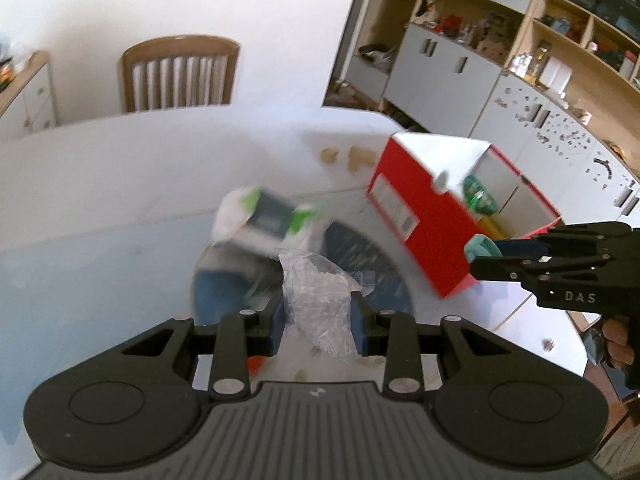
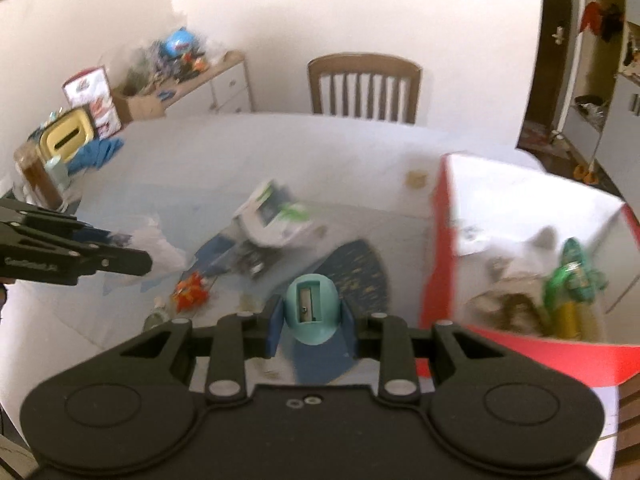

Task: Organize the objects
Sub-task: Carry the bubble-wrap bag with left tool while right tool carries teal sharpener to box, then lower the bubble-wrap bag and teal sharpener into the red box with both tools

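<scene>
Left gripper (image 1: 318, 316) clamped on clear plastic bag (image 1: 320, 300). Mid-table: white-green box (image 2: 276, 220), orange toy (image 2: 191, 290) left to sort. Right gripper (image 2: 312, 320) grips teal sharpener (image 2: 311, 308), nr red box (image 2: 436, 248), w/ some items in already.

Crinkled clear plastic bag (image 1: 320, 300); smooth matt teal plastic sharpener (image 2: 311, 309); red cardboard box (image 1: 420, 216), slightly glossy; wooden slatted chair (image 1: 180, 74).
</scene>
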Motion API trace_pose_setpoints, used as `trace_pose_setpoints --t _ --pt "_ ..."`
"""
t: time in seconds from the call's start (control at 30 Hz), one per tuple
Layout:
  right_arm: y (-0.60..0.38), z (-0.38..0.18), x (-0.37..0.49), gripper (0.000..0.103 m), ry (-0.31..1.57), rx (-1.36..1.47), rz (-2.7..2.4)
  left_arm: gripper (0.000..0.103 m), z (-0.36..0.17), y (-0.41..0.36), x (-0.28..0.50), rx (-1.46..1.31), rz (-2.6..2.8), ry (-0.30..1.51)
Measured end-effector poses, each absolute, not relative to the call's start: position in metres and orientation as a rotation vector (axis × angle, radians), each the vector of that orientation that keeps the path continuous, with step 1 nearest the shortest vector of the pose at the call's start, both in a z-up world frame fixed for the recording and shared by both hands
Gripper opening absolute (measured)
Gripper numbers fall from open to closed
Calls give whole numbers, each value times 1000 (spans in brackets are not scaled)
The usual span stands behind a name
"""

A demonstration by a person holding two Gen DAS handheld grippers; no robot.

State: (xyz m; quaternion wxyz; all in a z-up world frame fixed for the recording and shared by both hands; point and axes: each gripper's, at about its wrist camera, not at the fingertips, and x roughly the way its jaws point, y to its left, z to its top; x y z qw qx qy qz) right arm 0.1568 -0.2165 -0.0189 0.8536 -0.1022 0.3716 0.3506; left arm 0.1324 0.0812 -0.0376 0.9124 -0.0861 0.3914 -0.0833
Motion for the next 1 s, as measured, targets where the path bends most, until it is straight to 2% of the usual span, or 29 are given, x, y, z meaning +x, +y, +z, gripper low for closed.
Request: trace_pose_setpoints --t 0.4,1.0 --pt "-308 0 210 29 733 -147 609 33 -12 -14 208 -134 -256 775" --pt "-395 -25 275 29 762 -89 487 33 -27 -126 303 -88 -266 839"
